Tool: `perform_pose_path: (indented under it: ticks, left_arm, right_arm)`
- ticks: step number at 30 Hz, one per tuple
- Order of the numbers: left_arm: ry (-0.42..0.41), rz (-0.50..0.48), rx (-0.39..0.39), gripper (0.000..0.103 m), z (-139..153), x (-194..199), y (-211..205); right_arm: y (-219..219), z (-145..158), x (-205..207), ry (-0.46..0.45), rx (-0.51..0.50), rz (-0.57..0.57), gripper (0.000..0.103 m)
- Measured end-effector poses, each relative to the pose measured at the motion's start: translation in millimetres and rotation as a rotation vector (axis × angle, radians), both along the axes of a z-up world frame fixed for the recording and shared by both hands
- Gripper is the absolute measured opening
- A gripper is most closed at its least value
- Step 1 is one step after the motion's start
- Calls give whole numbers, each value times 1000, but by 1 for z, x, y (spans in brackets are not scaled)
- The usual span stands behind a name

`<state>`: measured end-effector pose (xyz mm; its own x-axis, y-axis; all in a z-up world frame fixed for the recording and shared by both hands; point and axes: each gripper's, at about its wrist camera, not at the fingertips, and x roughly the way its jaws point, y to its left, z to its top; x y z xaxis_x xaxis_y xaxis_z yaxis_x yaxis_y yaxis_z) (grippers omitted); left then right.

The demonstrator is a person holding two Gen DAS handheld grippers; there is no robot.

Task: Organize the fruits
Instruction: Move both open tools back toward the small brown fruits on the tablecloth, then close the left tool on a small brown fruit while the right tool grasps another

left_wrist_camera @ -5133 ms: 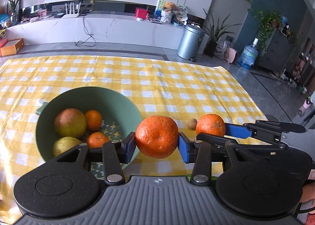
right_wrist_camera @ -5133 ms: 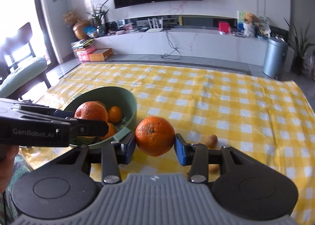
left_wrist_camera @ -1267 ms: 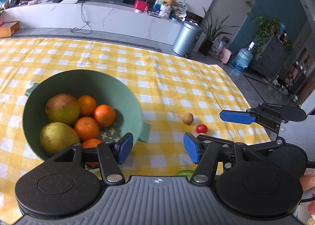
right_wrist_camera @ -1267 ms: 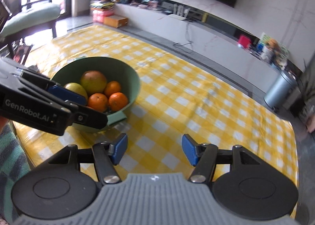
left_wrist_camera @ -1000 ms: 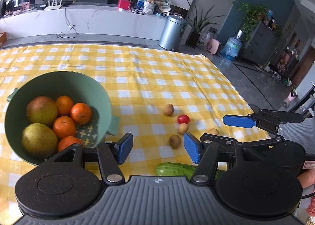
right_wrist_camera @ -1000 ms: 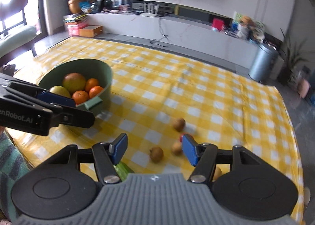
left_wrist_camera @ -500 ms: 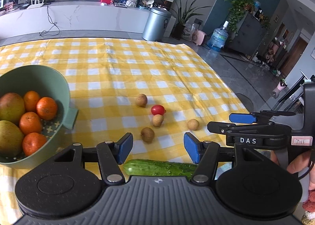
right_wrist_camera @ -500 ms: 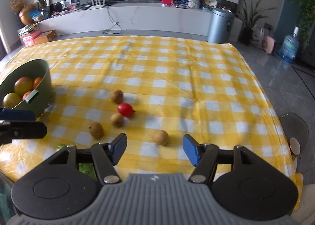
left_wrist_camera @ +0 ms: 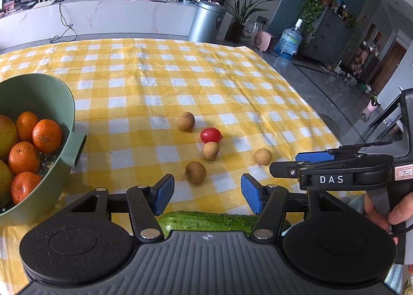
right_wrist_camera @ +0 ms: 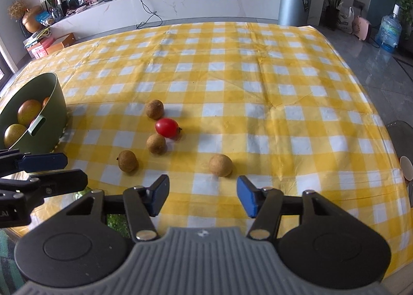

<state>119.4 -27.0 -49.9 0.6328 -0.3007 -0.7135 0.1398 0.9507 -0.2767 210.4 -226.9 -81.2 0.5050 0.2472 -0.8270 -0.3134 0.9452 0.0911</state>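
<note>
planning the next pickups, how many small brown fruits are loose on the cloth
4: one farthest back, one touching the cherry tomato, one nearer the green bowl, one just ahead of the right gripper. None looks hidden.

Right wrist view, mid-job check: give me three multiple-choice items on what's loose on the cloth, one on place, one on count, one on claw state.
1. Where is the cherry tomato?
A. in the green bowl
B. on the cloth among the brown fruits
C. in the left claw

2. How many small brown fruits lie on the cloth?
A. two
B. four
C. six

3. How are the claws?
A. both open and empty
B. right shut on a fruit
C. both shut

Key:
1 B: the cherry tomato lies on the cloth, outside the green bowl.
2 B: four small brown fruits lie scattered there.
3 A: the right claw and left claw stand spread with nothing between.
</note>
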Motion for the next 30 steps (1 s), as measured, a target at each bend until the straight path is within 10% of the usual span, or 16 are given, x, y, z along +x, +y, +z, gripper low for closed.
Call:
perform_pose_path:
  ticks: [24, 30]
  left_arm:
    - [124, 19, 45, 46, -42, 47, -14]
    - [133, 10, 29, 35, -45, 50, -16]
  right_arm:
    - [19, -29, 47, 73, -81, -85, 45]
    - [19, -34, 50, 105, -80, -85, 30]
